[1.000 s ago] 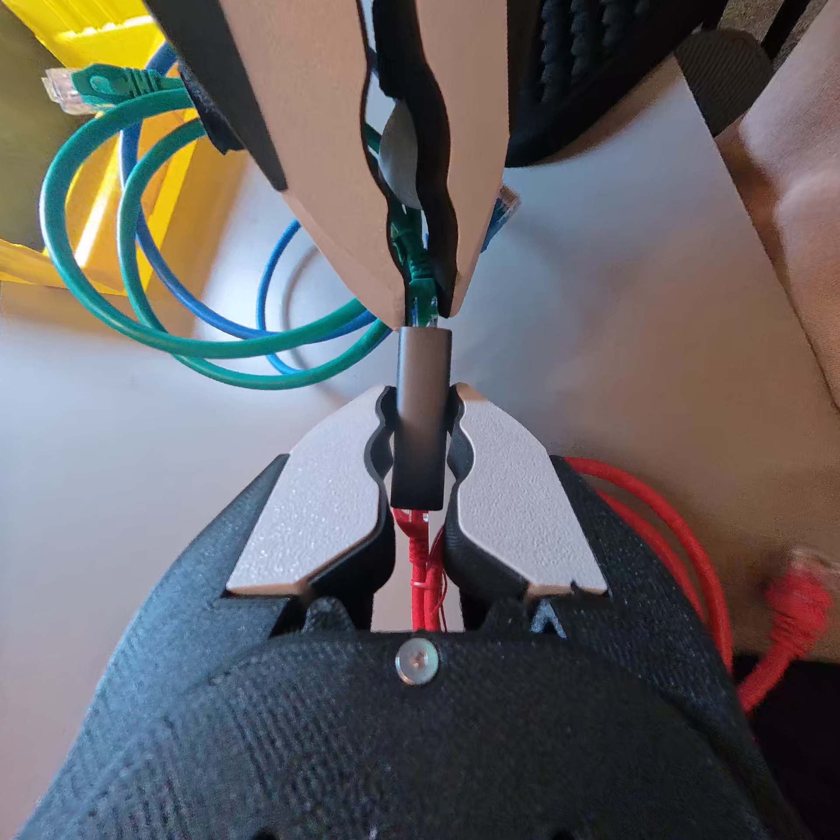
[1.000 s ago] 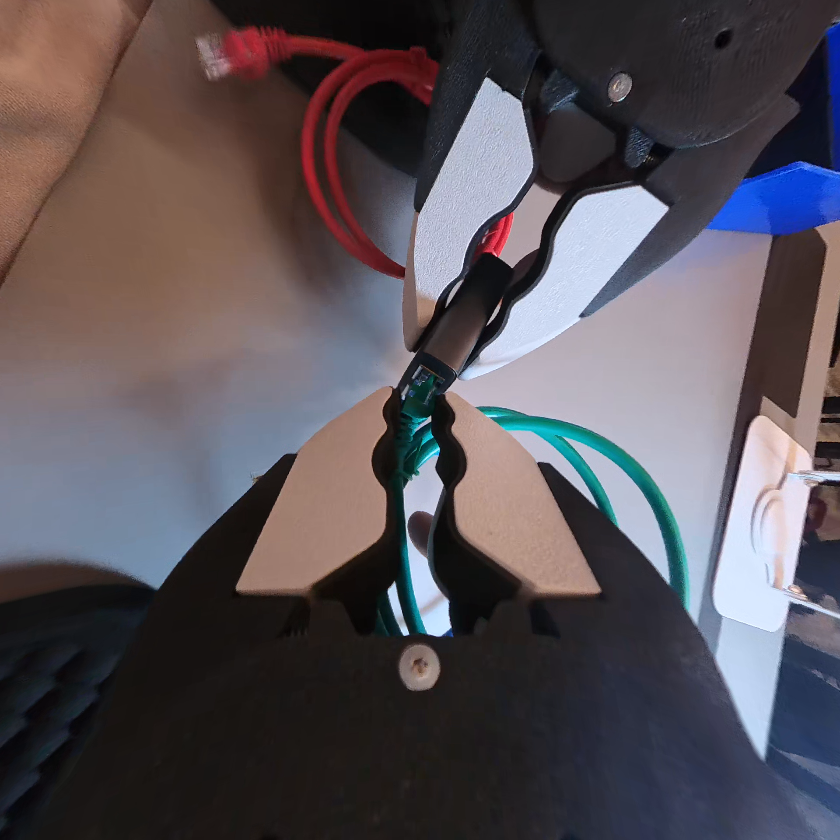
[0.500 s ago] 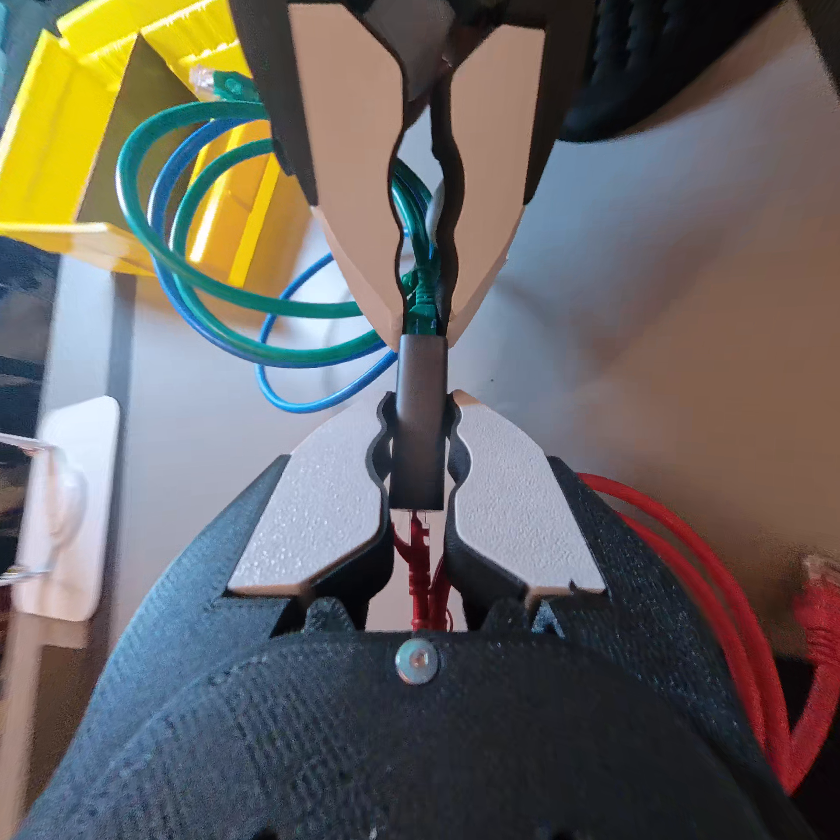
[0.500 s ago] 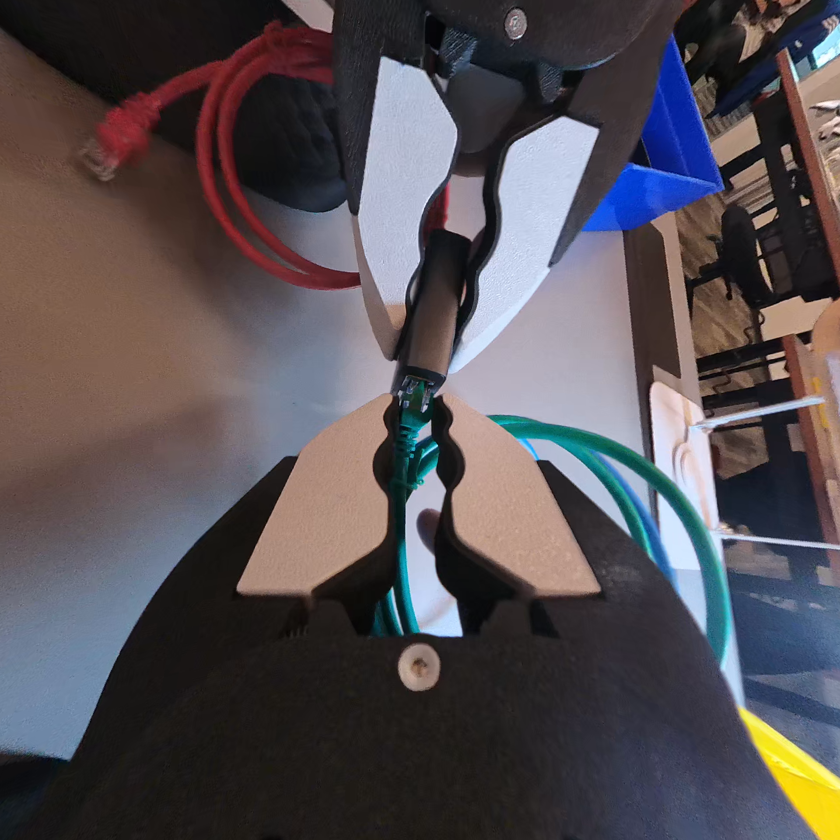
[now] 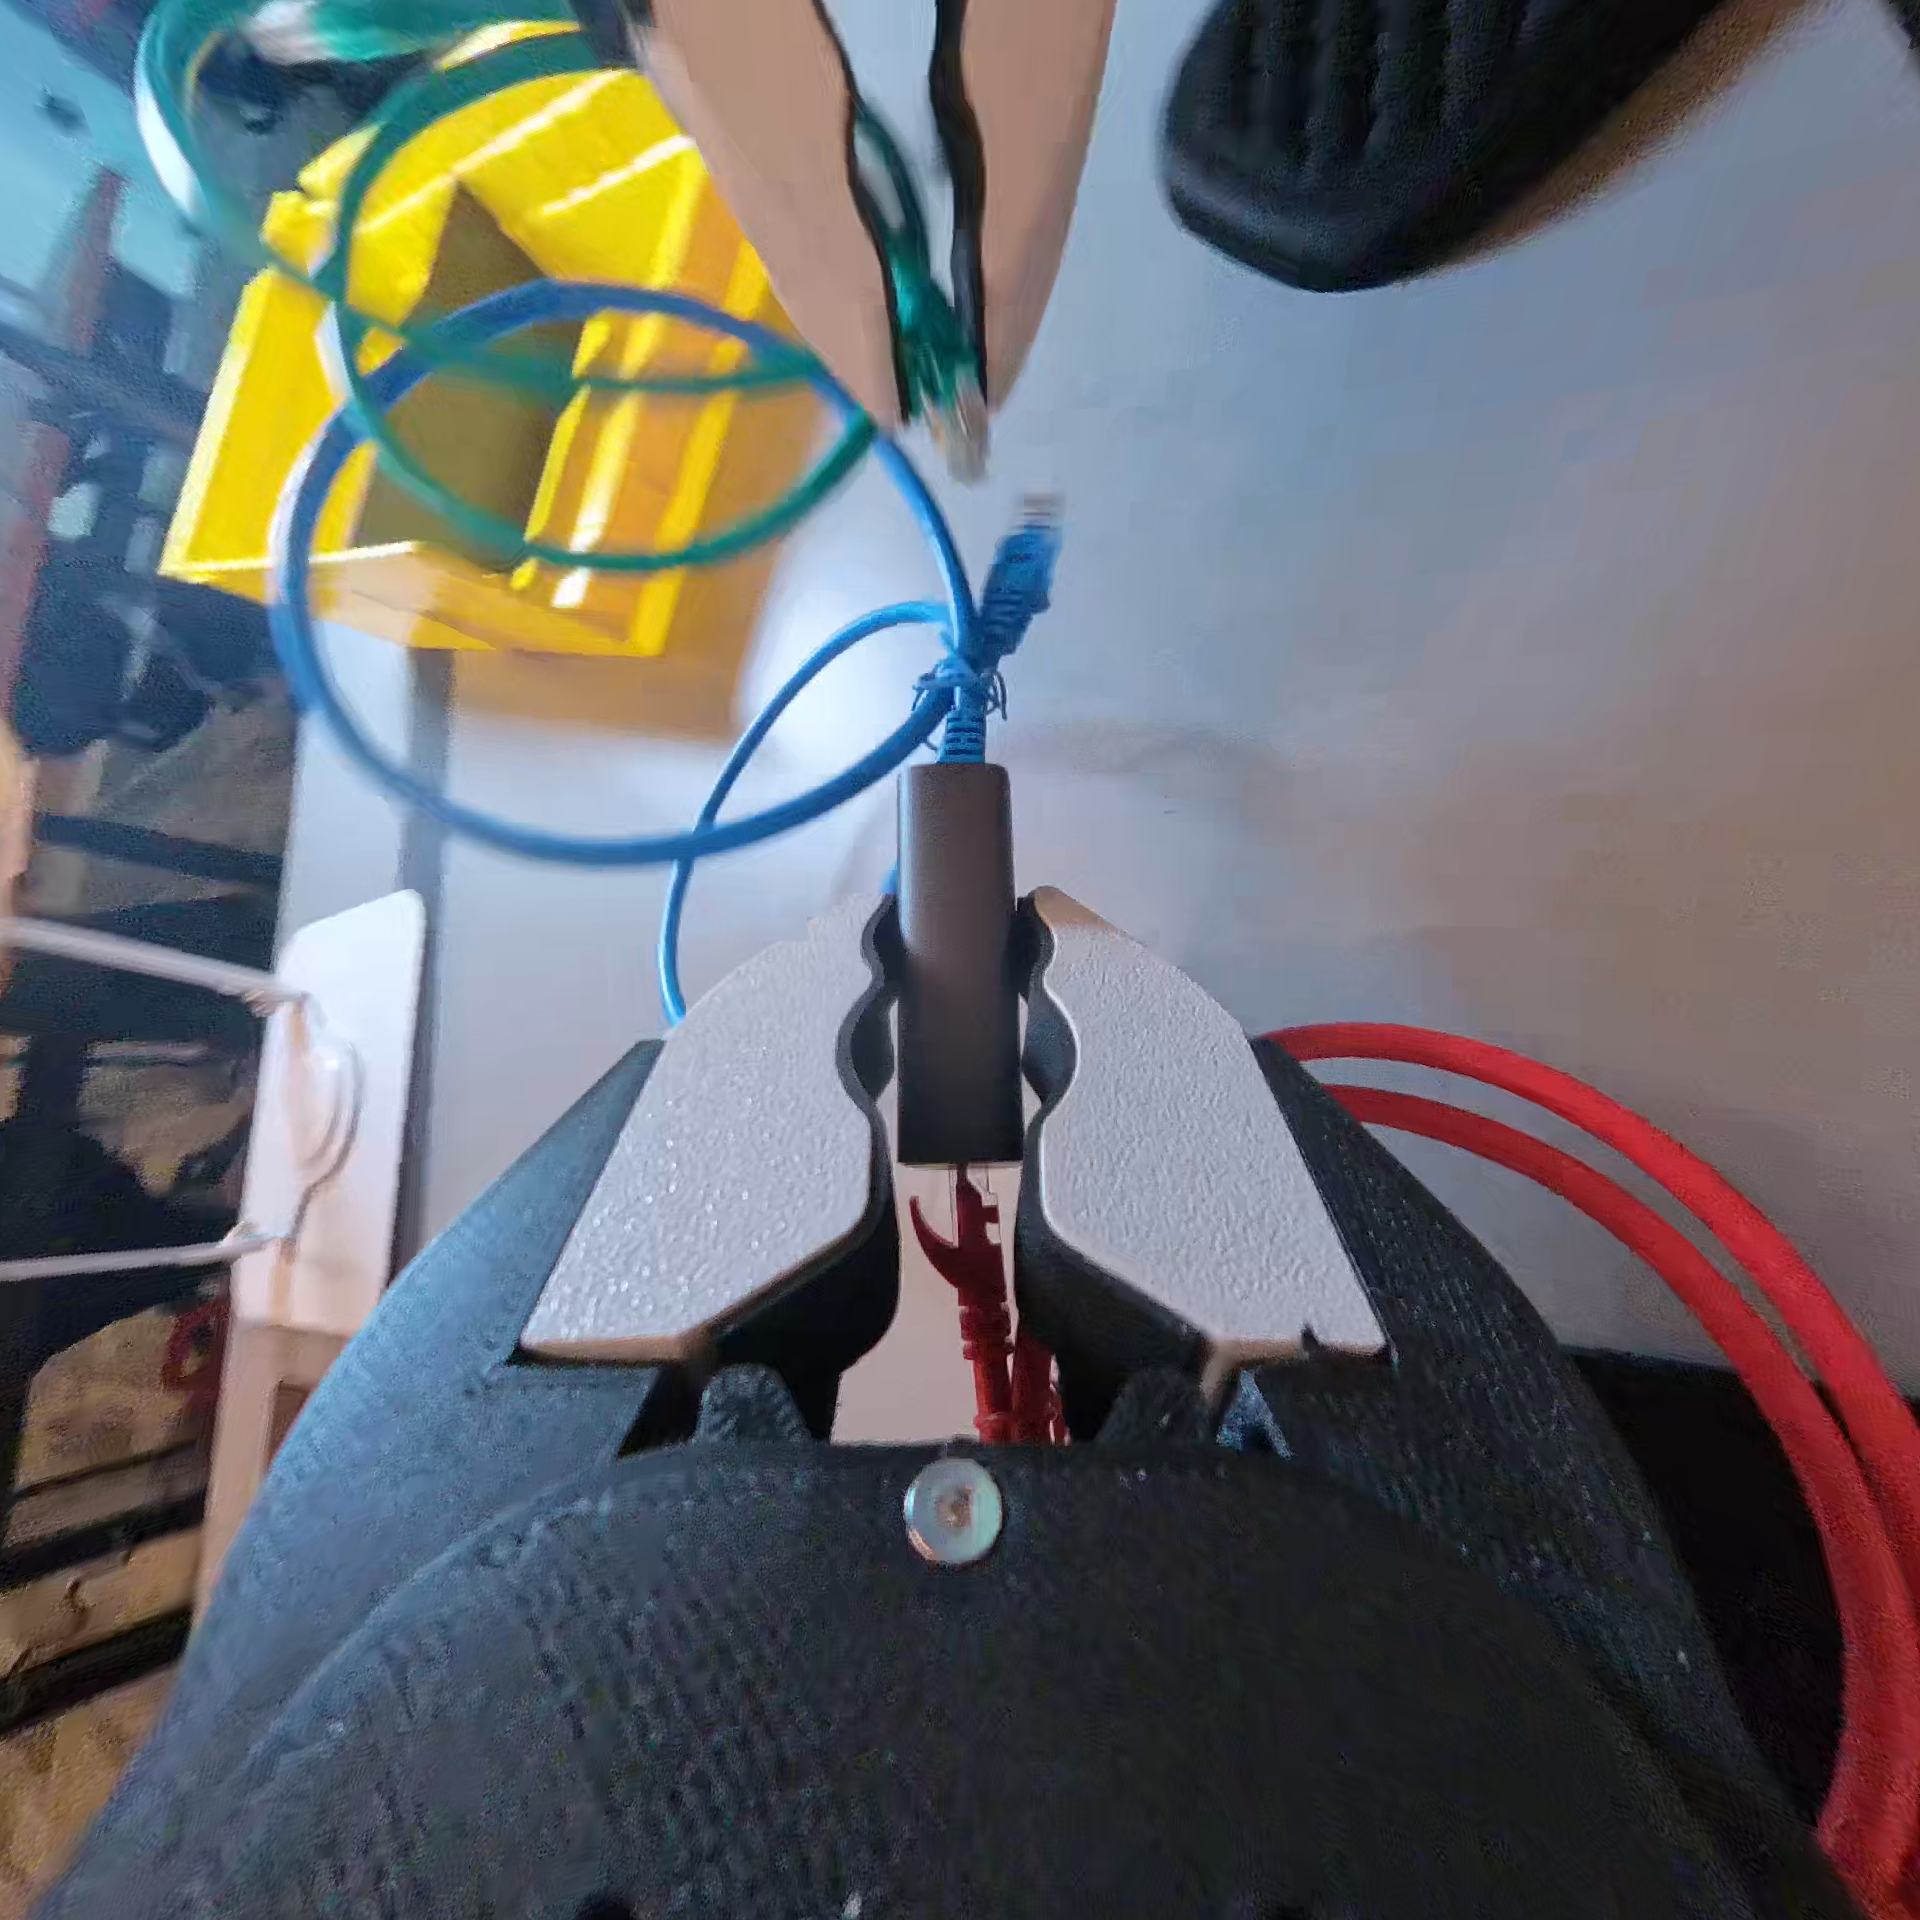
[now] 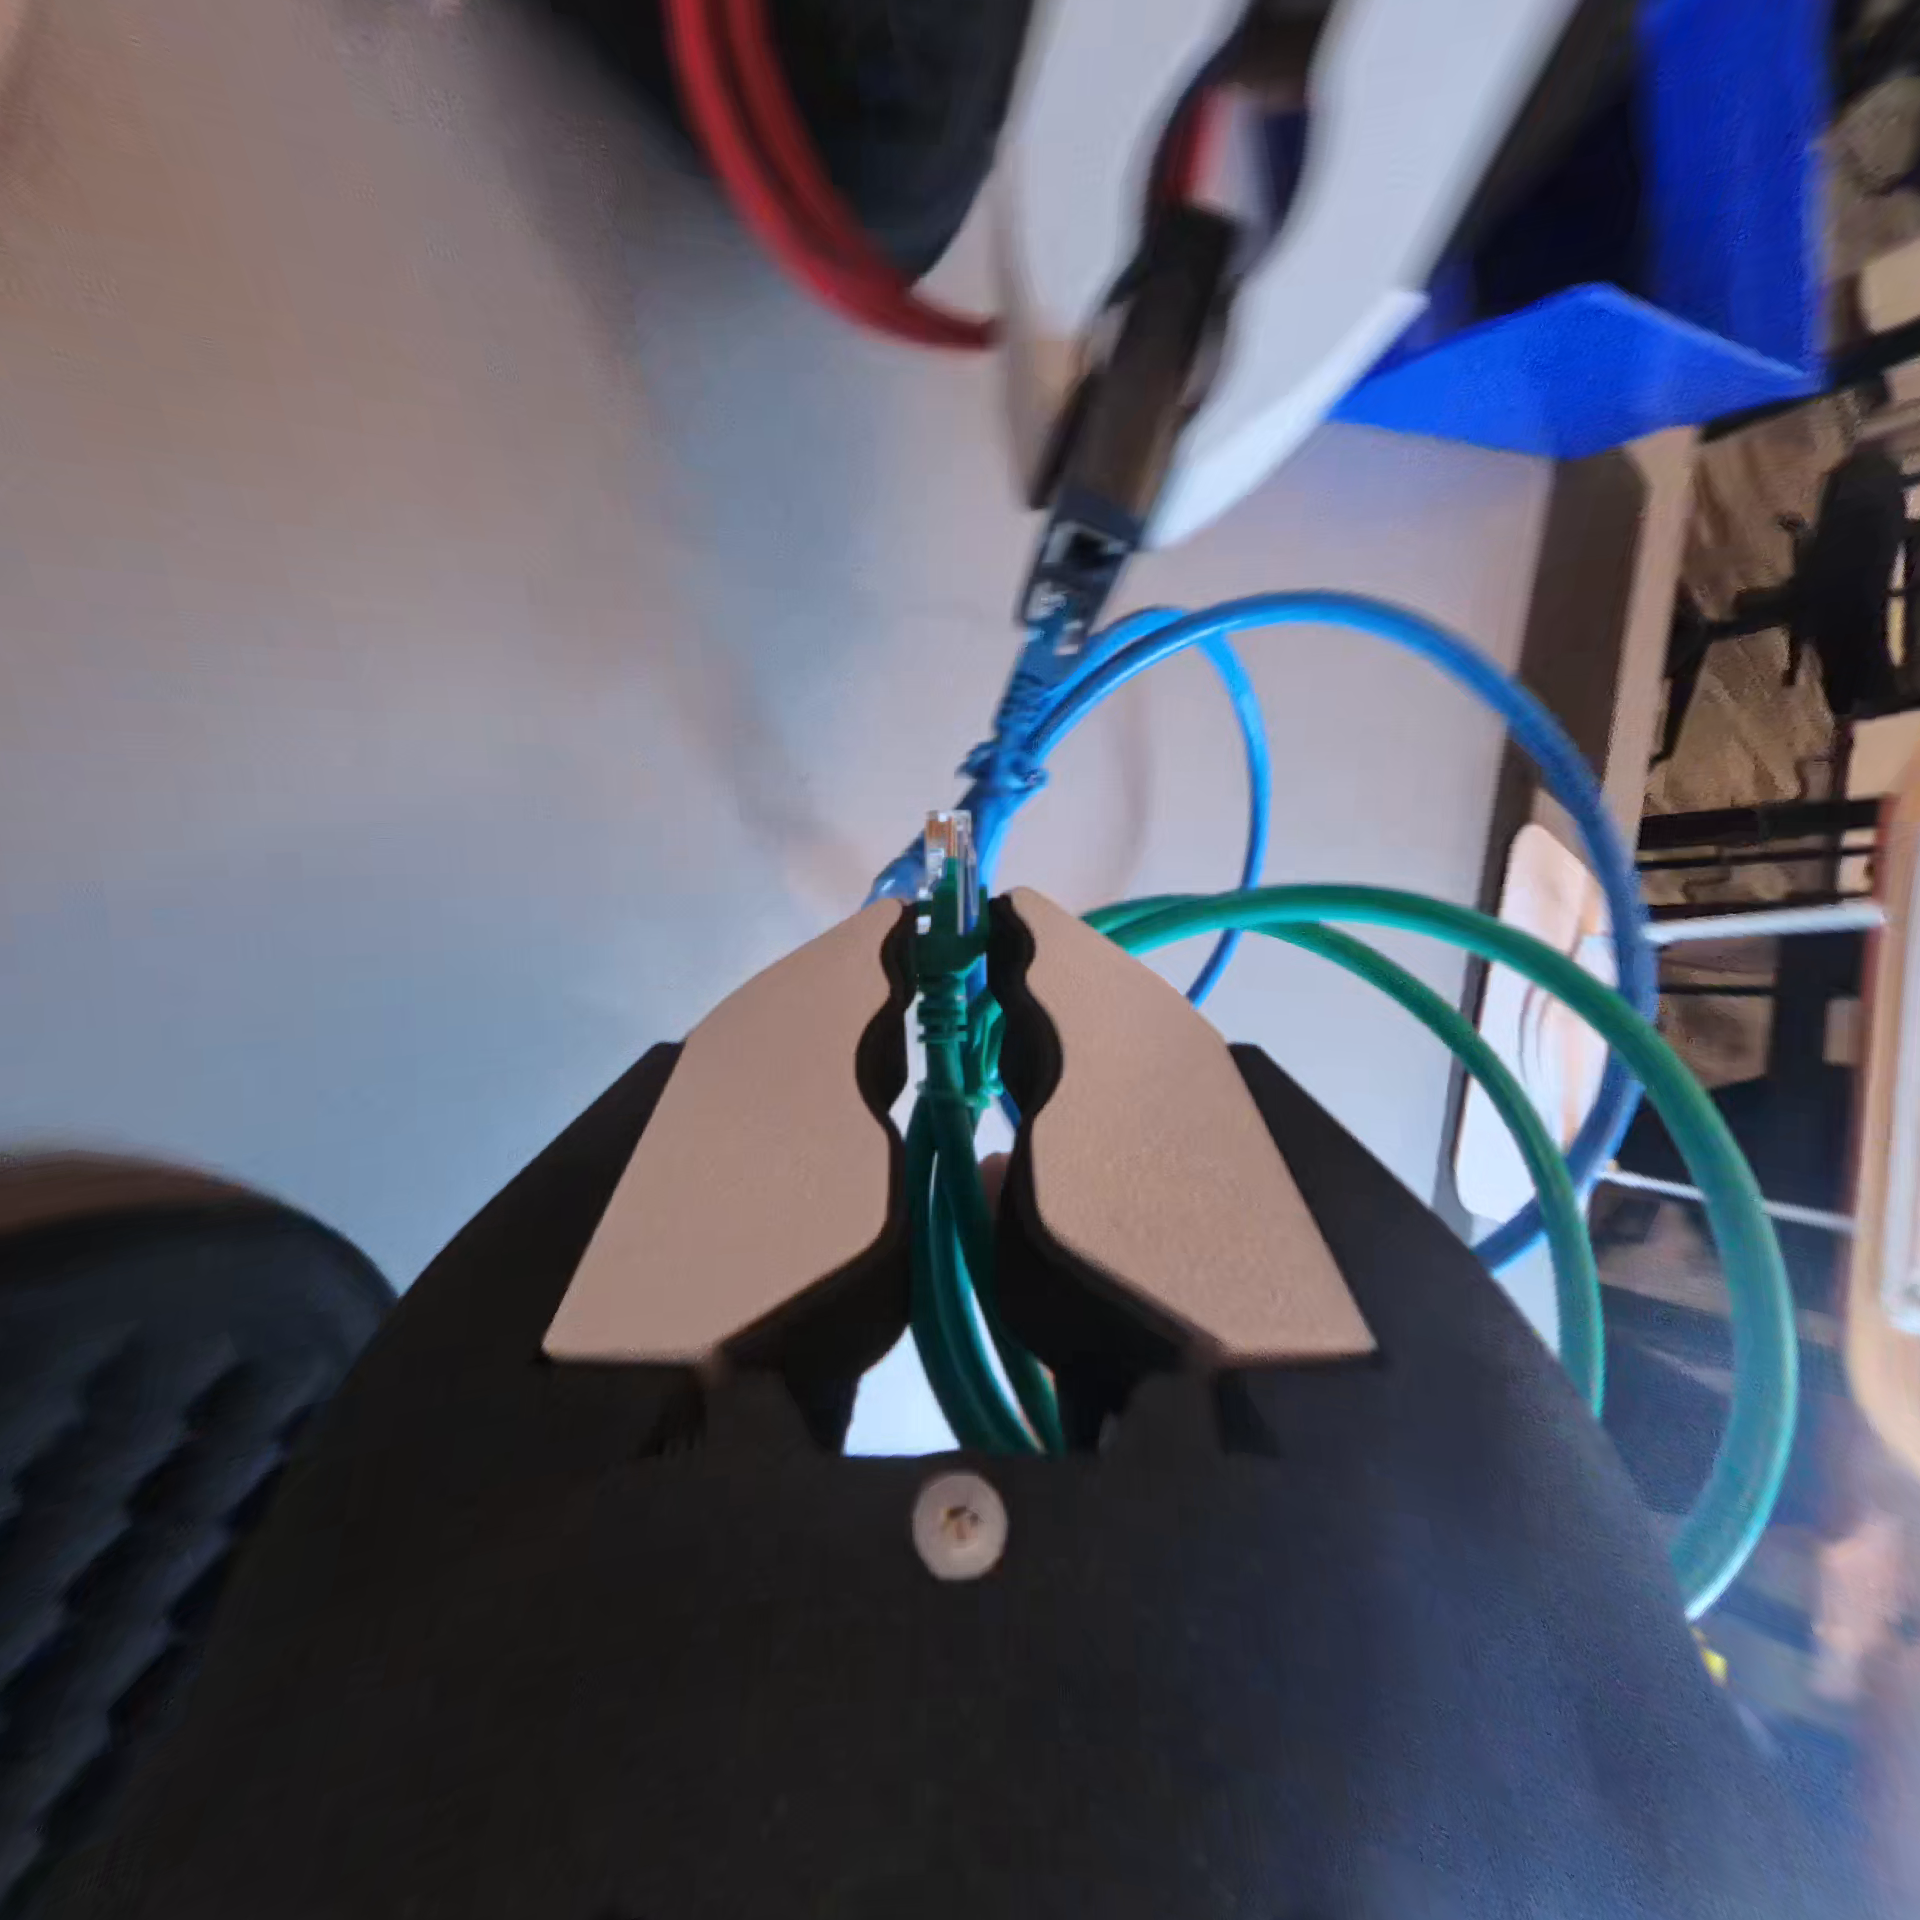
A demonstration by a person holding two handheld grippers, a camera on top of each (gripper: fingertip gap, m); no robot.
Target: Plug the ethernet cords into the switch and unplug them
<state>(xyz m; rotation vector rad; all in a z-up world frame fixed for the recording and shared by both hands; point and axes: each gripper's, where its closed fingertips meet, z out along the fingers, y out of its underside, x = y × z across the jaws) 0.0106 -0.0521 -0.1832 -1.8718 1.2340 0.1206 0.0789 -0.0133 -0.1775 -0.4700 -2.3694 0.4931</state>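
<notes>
My left gripper [image 5: 956, 904], with grey pads, is shut on the small dark switch [image 5: 954, 966]. A red cord [image 5: 1621, 1226] is plugged into the switch's near end and a blue cord [image 5: 961, 727] into its far end. My right gripper [image 6: 953, 904], with tan pads, is shut on the green cord [image 6: 948, 940]; its clear plug tip sticks out, free of the switch. In the left wrist view the right gripper [image 5: 945, 405] holds the green plug [image 5: 954, 410] a short way beyond the switch. In the right wrist view the switch [image 6: 1143, 343] shows an empty port above the blue plug [image 6: 1049, 644].
All this is held over a white table [image 5: 1455, 727]. A yellow bin [image 5: 468, 416] stands beyond the loops of blue and green cord. A blue bin [image 6: 1610, 353] is behind the left gripper. A white wall hook plate [image 5: 343, 1039] sits at the table's edge. A black mesh object [image 5: 1455, 135] is at top right. My hands' fingertips stand some 9 centimetres from each other.
The green plug, seated in the switch before, has come out. The two grippers have moved apart, the right one carrying the green cord away. The blue cord stays in the switch.
</notes>
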